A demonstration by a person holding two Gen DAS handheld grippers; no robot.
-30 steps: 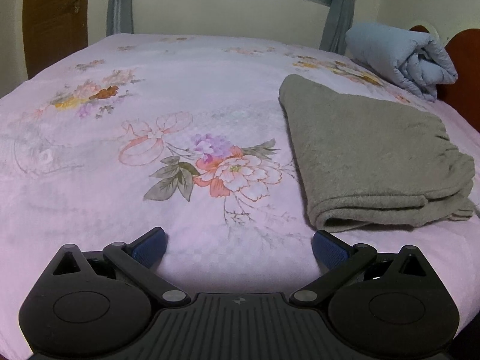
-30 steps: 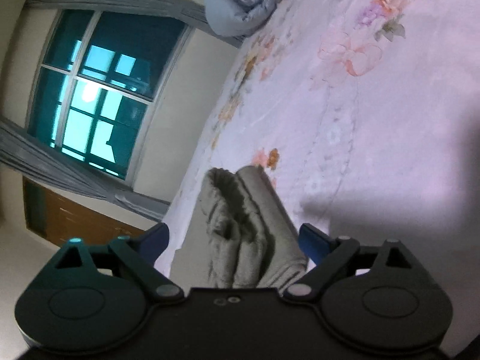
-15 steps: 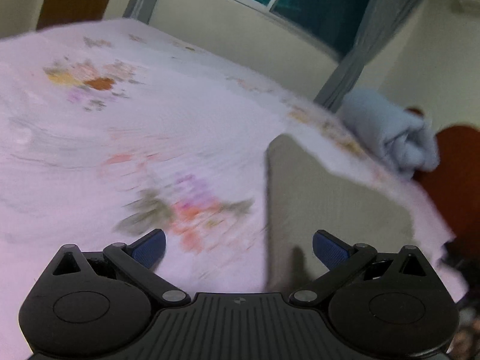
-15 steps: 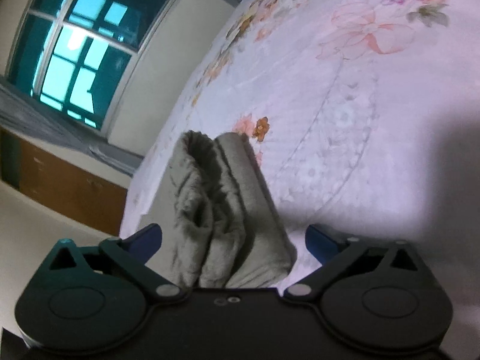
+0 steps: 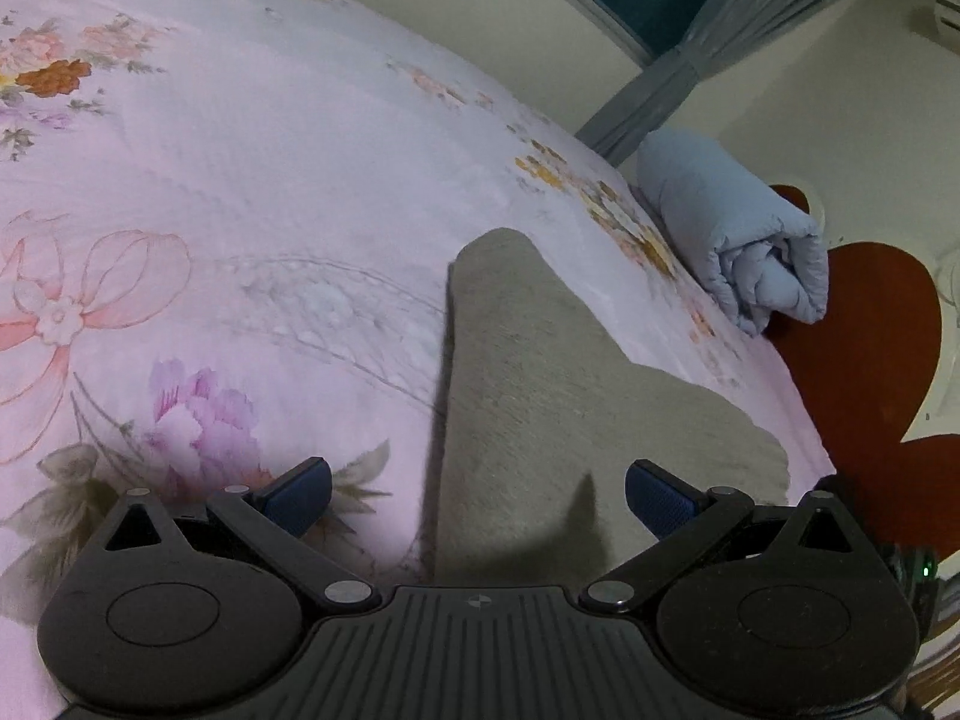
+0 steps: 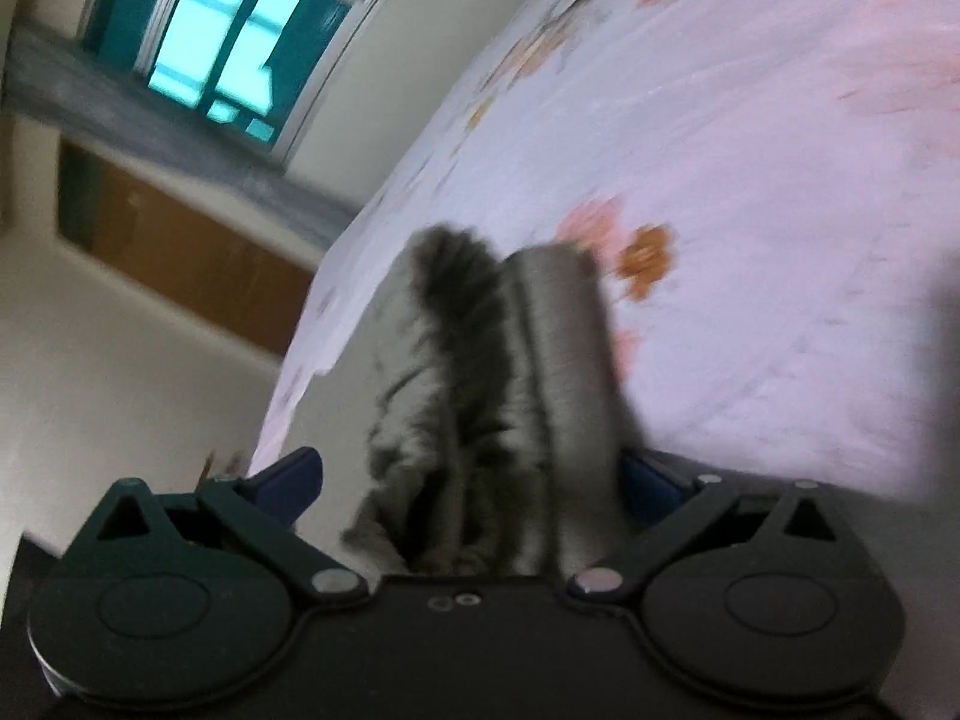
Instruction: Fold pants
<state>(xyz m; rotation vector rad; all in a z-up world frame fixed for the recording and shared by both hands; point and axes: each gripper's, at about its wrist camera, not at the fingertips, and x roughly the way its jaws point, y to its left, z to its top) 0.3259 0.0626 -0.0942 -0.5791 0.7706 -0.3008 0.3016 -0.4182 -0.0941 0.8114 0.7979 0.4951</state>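
The left tool (image 5: pixel 477 495) hangs low over the bed (image 5: pixel 252 192) with its two blue-padded fingers (image 5: pixel 297 492) spread wide, released and grasping nothing; the grey pants (image 5: pixel 540 396) lie folded on the pink flowered sheet, and their near end runs into the gap between the fingers without either pad visibly touching the cloth. Seen from the left wrist, the pants stretch from the tool's mouth at 6 o'clock up toward 12 o'clock, narrowing to a rounded corner, with a dark shadow along their left edge. A rolled pale blue quilt (image 5: pixel 738 240) rests at about 2 o'clock, against the red-brown headboard (image 5: pixel 864 354), well apart from the pants. A grey curtain (image 5: pixel 678 84) hangs at 1 o'clock below a dark window. The right tool (image 6: pixel 468 483) is also wide open and holds nothing firmly: its fingers (image 6: pixel 288 480) stand on either side of the stacked edge of the pants (image 6: pixel 480 396), which shows several layers of folded cloth (the view is blurred, so whether the right-hand pad touches the fabric cannot be told). From the right wrist the bed (image 6: pixel 750 180) fills the side from 12 to 4 o'clock, a lit window (image 6: pixel 222 42) sits at 11 o'clock, and a brown wooden panel (image 6: pixel 180 264) lies at 9 o'clock.
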